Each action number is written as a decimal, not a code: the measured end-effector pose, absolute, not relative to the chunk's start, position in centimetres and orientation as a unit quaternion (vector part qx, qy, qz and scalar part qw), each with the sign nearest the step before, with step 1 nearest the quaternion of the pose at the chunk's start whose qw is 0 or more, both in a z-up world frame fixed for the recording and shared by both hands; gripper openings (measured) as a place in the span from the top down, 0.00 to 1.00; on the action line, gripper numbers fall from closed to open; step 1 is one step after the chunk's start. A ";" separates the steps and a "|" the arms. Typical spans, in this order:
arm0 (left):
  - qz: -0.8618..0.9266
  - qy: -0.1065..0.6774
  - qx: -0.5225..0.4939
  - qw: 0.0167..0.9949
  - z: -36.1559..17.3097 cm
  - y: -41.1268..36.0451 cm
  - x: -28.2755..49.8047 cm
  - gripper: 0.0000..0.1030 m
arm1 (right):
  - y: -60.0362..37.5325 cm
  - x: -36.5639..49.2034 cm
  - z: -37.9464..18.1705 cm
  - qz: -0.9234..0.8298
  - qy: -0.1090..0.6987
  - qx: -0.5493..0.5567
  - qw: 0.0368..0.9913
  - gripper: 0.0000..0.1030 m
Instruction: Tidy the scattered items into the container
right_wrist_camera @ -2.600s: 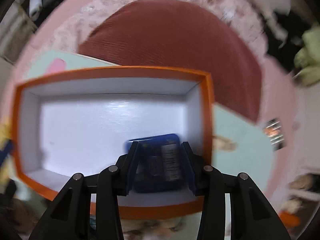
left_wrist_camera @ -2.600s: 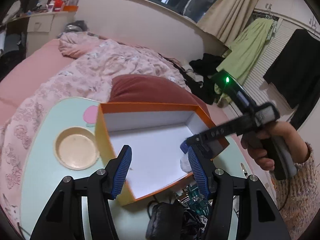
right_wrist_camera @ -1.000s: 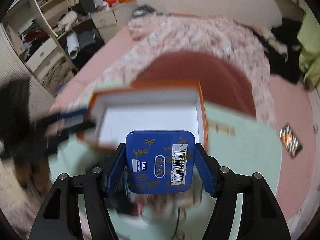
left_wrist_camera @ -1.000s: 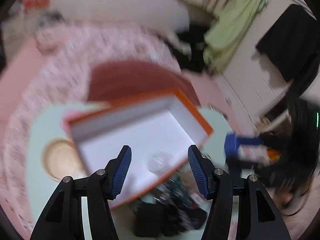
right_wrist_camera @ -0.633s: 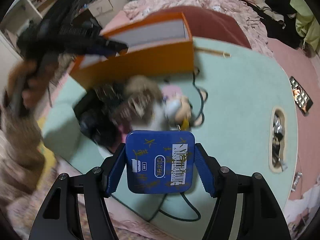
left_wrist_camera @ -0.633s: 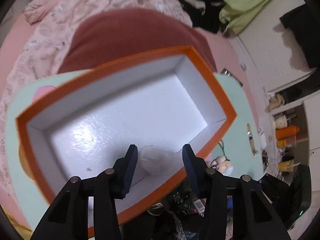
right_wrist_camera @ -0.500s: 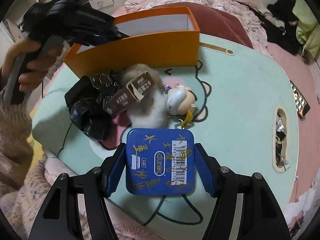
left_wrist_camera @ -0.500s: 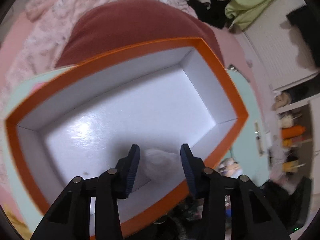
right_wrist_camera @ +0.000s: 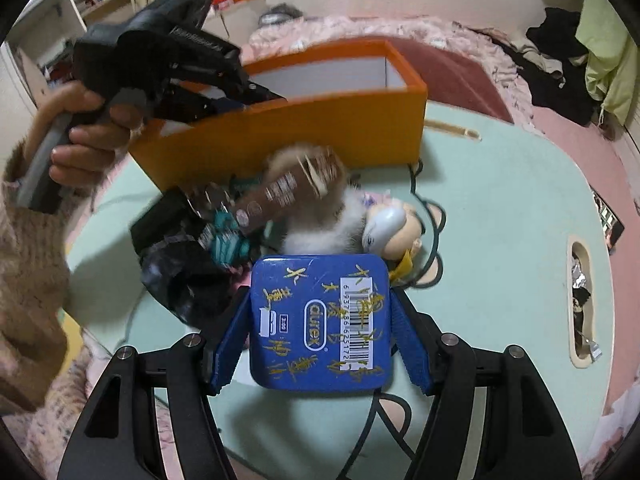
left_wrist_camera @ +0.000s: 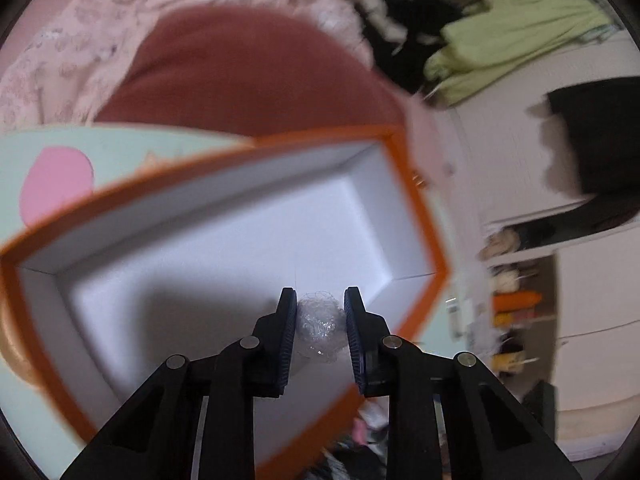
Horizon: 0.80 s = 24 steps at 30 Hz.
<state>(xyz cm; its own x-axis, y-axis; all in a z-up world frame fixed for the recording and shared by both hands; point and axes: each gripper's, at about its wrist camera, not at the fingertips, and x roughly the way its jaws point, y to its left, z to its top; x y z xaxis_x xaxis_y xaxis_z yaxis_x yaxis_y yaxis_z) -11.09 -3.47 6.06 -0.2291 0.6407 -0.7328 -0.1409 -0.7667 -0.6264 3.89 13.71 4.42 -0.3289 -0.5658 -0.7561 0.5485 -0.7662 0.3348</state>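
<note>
Your left gripper (left_wrist_camera: 320, 312) is closing on a crumpled clear wrapper (left_wrist_camera: 320, 322) over the orange box (left_wrist_camera: 420, 216); it looks light and crushable, so pinch its middle gently.

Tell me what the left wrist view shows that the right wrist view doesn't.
Only the left wrist view shows the box's white floor and a clear crumpled wad between the closing left tool. Only the right wrist view shows the right tool gripping a blue tin and the clutter pile. Both show the orange box.
</note>
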 end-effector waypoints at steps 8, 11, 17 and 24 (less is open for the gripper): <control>0.831 -0.185 -0.438 0.287 14.0 -7.6 -1.9 0.77 | 16.5 3.7 6.8 -0.841 -0.090 0.414 0.336 0.34; 0.841 -0.158 -0.447 0.260 11.8 -8.3 0.9 0.77 | 17.1 2.8 6.4 -0.834 -0.110 0.426 0.332 0.34; 0.805 -0.188 -0.491 0.276 5.5 -7.2 4.5 0.77 | 16.9 2.8 5.1 -0.812 -0.134 0.447 0.350 0.34; 0.806 -0.131 -0.503 0.283 3.1 -3.5 6.8 0.77 | 13.7 4.9 5.6 -0.829 -0.076 0.434 0.344 0.32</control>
